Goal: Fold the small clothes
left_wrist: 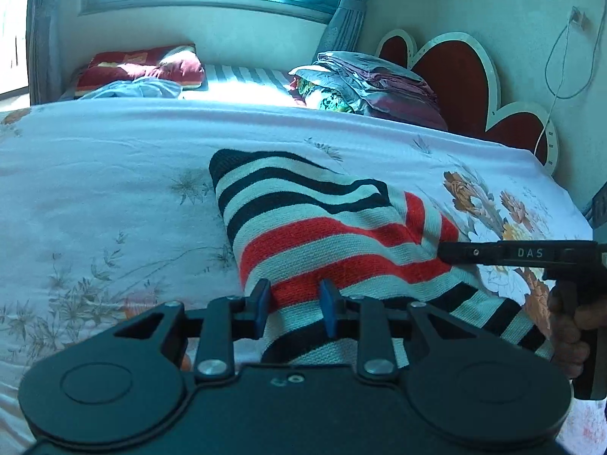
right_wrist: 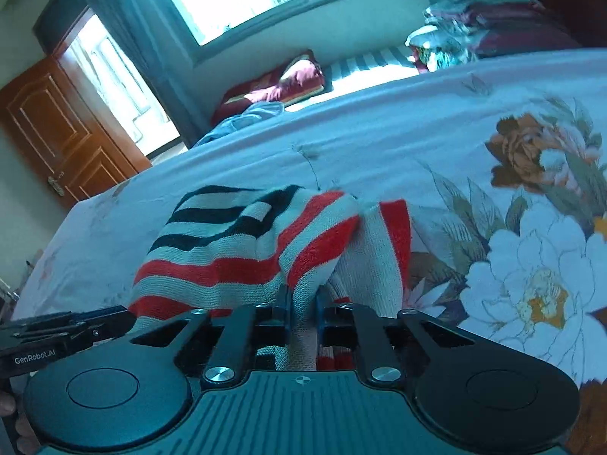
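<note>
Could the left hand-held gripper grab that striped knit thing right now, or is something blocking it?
Probably yes. The left hand-held gripper is open with the striped knit garment lying between its fingers; nothing sits in between. The right hand-held gripper already pinches another part of it.

We are looking across a bed point(left_wrist: 114, 159) covered by a pale sheet printed with faint leafy sprigs and, toward one side, large orange and white blossoms point(right_wrist: 531, 288). Directly on the sheet lies a small knitted garment point(left_wrist: 334, 235) striped in white, black and red, partly folded over itself, with its near edge raised off the sheet. Further back, by the window wall, we see a dark red pillow point(left_wrist: 144, 68) with a crumpled light blue cloth point(left_wrist: 136, 89) just in front of it. Near the headboard sits a stack of folded bedding point(left_wrist: 371, 83), in maroon and grey over a bright green print.
</note>
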{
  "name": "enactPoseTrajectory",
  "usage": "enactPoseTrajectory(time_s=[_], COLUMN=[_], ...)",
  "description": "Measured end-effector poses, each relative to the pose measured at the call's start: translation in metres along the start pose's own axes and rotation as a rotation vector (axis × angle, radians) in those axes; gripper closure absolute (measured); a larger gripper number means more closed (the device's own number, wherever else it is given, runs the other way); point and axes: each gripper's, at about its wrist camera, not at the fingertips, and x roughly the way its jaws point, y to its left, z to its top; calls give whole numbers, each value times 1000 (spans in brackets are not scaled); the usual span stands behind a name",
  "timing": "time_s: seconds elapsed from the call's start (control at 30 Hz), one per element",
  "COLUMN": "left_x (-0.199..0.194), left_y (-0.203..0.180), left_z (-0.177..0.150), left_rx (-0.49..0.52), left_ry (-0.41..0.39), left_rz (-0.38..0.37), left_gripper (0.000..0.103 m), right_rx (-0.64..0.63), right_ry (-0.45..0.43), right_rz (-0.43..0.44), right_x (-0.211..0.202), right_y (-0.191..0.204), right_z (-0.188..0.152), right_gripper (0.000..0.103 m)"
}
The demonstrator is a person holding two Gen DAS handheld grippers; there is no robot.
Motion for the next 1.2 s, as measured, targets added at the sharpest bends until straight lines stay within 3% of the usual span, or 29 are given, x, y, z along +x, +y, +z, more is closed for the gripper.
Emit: enactPoseTrajectory(time_s=[0.1,0.17,0.27,0.37,0.47,0.67,0.77,0.8,0.87,1.0,1.2], left_x=[-1,11,34,41,40,28,51,53,52,32,-15], left_y=[-13,-25,-41,-40,-32,-19,-29,-34,-35,-40,-34], left_z=[-2,1,10,20,23,41,31,26,26,24,0], left_rx=[61,105,190,205,196,97,176,212,185,187,78], left_ry=[-50,-18,68,119,138,27,141,128,129,103,43], left_rz=[-2,0,15,4,-26,-35,6,23,37,44,21], left_gripper=[86,86,85,85,85,75,74,73,74,78,79], right_rx=[-145,-165,-44,52,40,57,-10,-35,-15,-15,-3], right_ry=[-152,-179,-1,-24,-36,-75,17,78,84,43,48], right_rz=[-25,-53,-97,-59,-65,-69,-112,-156,-154,-168,-62], right_x=[-40,-46,-4,-8,-16,-21,1,13,18,-6,-58], right_y=[21,18,-18,-38,-34,-31,-31,-33,-39,-28,-5], right_z=[-6,-13,-23,-27,-22,5,9,6,3,5,-26], right_gripper=[95,95,94,94,93,89,90,90,90,88,84])
